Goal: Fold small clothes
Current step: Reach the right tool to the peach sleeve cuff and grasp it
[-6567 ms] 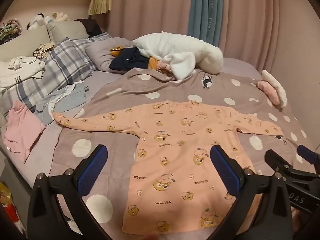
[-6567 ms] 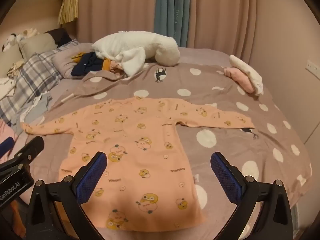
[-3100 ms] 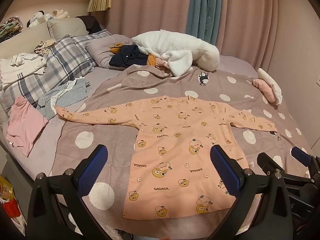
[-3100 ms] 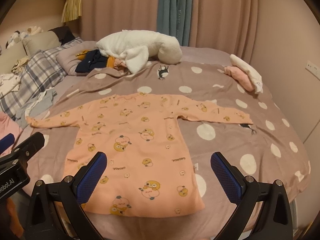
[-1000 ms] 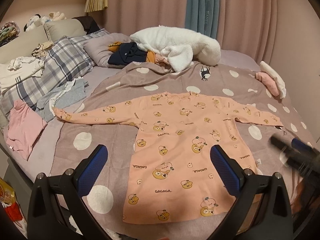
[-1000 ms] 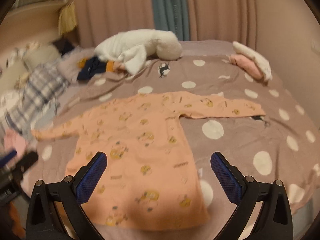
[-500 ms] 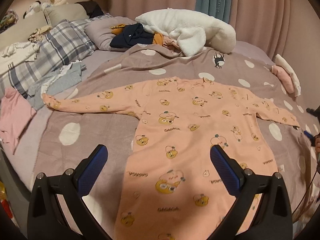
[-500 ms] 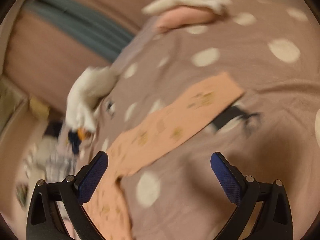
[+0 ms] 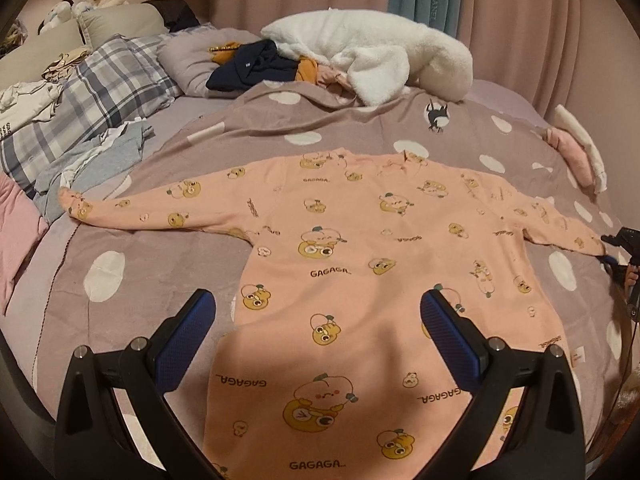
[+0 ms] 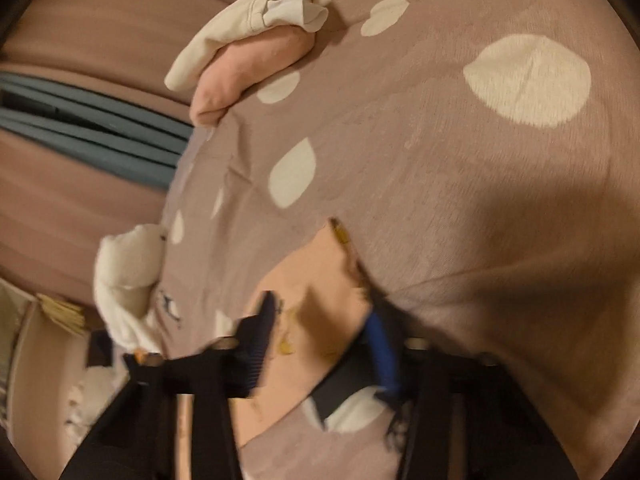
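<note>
The right gripper (image 10: 320, 336) has its fingers astride the cuff of the right sleeve (image 10: 316, 276), one pad on either side of the cloth with a gap between them, so they read as apart and about to close rather than clamped; the frame is blurred, so actual contact with the fabric cannot be judged. The step in hand looks like the first fold, bringing that sleeve in across the body. To do it well, the fingers should bite both layers of the cuff close to its end, then lift only enough to clear the blanket and carry the sleeve flat across the chest, so the fold falls along the shoulder seam and the body does not drag or wrinkle. The left gripper (image 9: 316, 344) hovers over the lower half of the garment with its fingers wide apart and nothing between them; it could press the body down to keep it from sliding. The peach long-sleeved top (image 9: 360, 264) lies face up and spread flat on the polka-dot blanket (image 9: 120, 280) of the bed, both sleeves stretched straight out sideways, hem nearest the left camera, neckline toward the white fleece garment (image 9: 372, 60). It is printed with cartoon faces and the word GAGAGA, looks soft and thin, and lies nearly smooth.
</note>
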The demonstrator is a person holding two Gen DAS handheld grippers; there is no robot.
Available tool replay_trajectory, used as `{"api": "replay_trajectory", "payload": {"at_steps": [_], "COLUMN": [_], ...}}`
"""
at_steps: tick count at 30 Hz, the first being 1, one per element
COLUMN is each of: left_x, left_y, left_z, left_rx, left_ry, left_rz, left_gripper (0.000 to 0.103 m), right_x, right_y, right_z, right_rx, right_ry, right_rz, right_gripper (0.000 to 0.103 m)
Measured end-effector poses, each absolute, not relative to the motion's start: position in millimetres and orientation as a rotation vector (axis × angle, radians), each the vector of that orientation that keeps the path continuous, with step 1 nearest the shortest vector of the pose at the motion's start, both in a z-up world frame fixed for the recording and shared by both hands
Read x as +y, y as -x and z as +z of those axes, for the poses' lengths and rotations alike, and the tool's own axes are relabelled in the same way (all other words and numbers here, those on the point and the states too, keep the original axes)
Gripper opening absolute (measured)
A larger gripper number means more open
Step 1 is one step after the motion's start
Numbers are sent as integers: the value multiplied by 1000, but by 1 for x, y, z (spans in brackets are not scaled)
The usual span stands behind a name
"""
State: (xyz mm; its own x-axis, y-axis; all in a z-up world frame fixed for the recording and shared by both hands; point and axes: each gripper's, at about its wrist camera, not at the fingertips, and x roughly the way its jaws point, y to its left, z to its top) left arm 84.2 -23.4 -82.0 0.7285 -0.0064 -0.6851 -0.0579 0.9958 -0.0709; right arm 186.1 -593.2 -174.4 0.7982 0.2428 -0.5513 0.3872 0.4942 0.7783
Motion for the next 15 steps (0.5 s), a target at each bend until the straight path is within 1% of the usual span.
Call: {"api": "replay_trajectory", "payload": {"at_steps": [1, 2, 3, 6, 15], "left_x": [-24, -23, -24, -24, -2], "left_y": [-85, -85, -85, -85, -77], "left_z": [-84, -85, -85, -85, -79], "left_rx": [758, 761, 766, 762, 758], "left_ry": [96, 101, 103, 82, 125], "left_rz": [19, 13, 10, 18, 39], "left_gripper": [102, 102, 102, 102, 102], "right_x": [-595, -597, -599, -602, -587], "right_y": [-186, -185, -184, -182, -186], "right_z": [-176, -177, -178, -177, -143], "right_rx": [676, 677, 675, 659, 627], "right_ry": [-1059, -1053, -1055, -1056, -1015], "right_rz": [-116, -128, -141, -146, -129], "right_gripper": [24, 15, 11, 11, 11]}}
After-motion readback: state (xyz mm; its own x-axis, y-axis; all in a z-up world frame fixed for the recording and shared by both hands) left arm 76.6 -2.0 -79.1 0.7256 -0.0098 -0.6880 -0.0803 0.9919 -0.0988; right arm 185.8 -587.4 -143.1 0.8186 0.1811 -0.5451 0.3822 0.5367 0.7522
